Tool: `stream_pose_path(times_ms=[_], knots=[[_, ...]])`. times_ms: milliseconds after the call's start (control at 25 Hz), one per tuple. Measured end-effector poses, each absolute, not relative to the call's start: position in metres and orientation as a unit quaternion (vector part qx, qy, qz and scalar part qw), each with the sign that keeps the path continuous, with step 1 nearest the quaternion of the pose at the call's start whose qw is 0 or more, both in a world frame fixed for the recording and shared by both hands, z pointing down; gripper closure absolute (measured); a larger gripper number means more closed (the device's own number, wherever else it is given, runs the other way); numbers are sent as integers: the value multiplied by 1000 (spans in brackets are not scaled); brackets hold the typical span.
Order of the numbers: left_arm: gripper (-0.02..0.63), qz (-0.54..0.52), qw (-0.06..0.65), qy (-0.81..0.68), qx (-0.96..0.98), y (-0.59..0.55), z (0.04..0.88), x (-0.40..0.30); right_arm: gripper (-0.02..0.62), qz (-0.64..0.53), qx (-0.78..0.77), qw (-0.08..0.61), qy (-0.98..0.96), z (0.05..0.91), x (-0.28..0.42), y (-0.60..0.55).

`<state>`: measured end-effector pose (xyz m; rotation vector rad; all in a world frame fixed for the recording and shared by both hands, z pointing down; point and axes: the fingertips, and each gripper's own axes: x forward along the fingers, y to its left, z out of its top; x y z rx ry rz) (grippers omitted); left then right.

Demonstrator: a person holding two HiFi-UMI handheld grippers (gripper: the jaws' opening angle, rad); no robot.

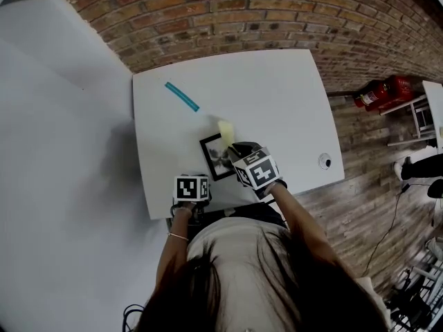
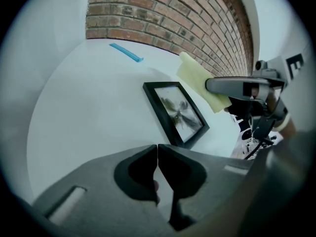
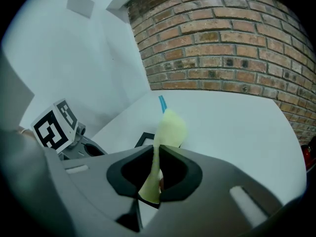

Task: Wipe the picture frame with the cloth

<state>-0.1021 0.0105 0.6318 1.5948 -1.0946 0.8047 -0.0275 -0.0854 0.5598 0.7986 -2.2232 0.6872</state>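
On the table (image 1: 277, 102), cloth (image 1: 225, 130) is clamped by right gripper (image 3: 157, 149) beside frame (image 1: 217, 156), left gripper (image 2: 157, 152) closed empty; wiping judged unfinished.

Left tool (image 2: 157, 149) closed, right tool (image 3: 156, 154) pinching cloth (image 3: 170, 127), both angled down

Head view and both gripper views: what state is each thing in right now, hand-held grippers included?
Picture frame: lying flat on the white table, picture side up.
Yellow cloth: crumpled, pinched at one end, by the frame's far corner; contact unclear.
Right hand-held gripper: shut on the yellow cloth.
Left hand-held gripper: shut, nothing between its jaws.
Blue stick: lying flat, apart from the frame.
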Motion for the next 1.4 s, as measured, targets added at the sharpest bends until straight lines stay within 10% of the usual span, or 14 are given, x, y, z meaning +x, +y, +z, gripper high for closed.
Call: stream_pose_path(times_ms=[1400], knots=[[603, 223, 356, -532, 735, -70, 511, -108, 557, 245, 386, 282, -844, 513, 30, -109]])
